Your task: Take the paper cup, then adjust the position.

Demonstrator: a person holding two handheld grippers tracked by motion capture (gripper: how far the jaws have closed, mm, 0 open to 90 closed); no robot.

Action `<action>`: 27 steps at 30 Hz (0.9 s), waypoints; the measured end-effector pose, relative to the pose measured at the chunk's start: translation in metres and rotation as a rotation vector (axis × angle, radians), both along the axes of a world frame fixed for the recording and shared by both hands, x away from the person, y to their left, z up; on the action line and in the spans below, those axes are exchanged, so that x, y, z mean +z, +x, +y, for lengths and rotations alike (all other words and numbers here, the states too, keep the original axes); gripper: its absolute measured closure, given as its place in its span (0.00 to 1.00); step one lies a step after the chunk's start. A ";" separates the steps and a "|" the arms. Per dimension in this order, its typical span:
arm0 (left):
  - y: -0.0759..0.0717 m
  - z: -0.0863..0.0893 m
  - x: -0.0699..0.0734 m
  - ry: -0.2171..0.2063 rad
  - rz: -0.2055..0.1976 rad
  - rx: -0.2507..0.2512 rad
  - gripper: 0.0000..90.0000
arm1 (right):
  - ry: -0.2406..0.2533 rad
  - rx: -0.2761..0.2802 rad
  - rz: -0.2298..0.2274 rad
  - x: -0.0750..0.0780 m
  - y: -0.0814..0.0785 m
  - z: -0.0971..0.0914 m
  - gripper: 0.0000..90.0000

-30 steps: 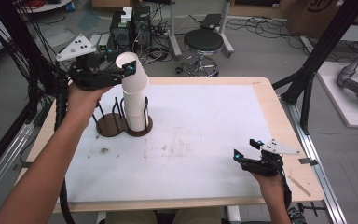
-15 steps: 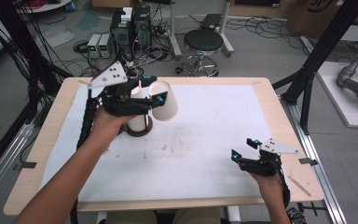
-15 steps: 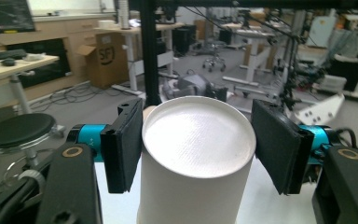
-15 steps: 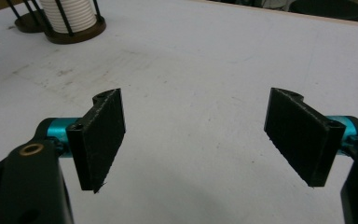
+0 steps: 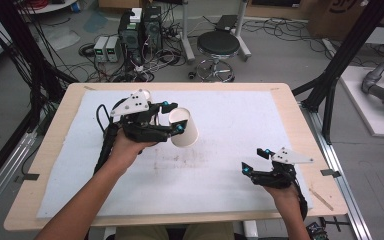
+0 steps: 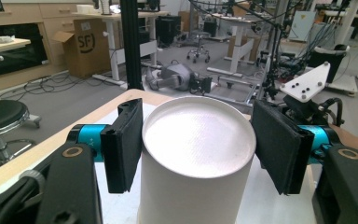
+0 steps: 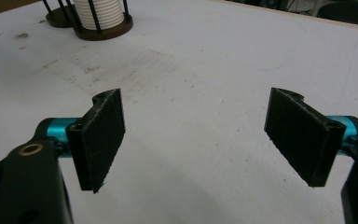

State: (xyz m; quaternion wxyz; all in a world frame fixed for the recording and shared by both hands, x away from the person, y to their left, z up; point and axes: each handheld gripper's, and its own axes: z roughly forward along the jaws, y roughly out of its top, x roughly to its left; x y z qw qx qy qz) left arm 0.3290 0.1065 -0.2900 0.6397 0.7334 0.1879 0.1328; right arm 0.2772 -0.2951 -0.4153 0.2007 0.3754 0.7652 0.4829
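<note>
Step in hand: carrying one white paper cup [image 5: 183, 128] from the stack in the wire holder [image 7: 99, 18] near the table's far left corner. Left tool [image 5: 171, 118] clamps the cup, tipped sideways above the table. Right tool [image 5: 255, 161] open, idle near right edge. Next, likely: upright it, set down.

High overhead view; two close gripper-mounted views, white table [image 5: 240, 115] shared.

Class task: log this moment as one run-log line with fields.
left gripper: shut on cup, cup tilted above table | right gripper: open, nothing between jaws | cup stack: in holder
</note>
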 end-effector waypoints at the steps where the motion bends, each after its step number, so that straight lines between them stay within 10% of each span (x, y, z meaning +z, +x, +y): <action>1: 0.001 0.001 -0.003 0.001 0.007 0.002 0.40 | -0.002 0.021 -0.010 0.001 0.000 0.002 0.23; 27: -0.009 -0.019 -0.053 0.062 0.045 -0.075 0.40 | 0.062 0.293 -0.058 0.011 -0.007 0.061 0.22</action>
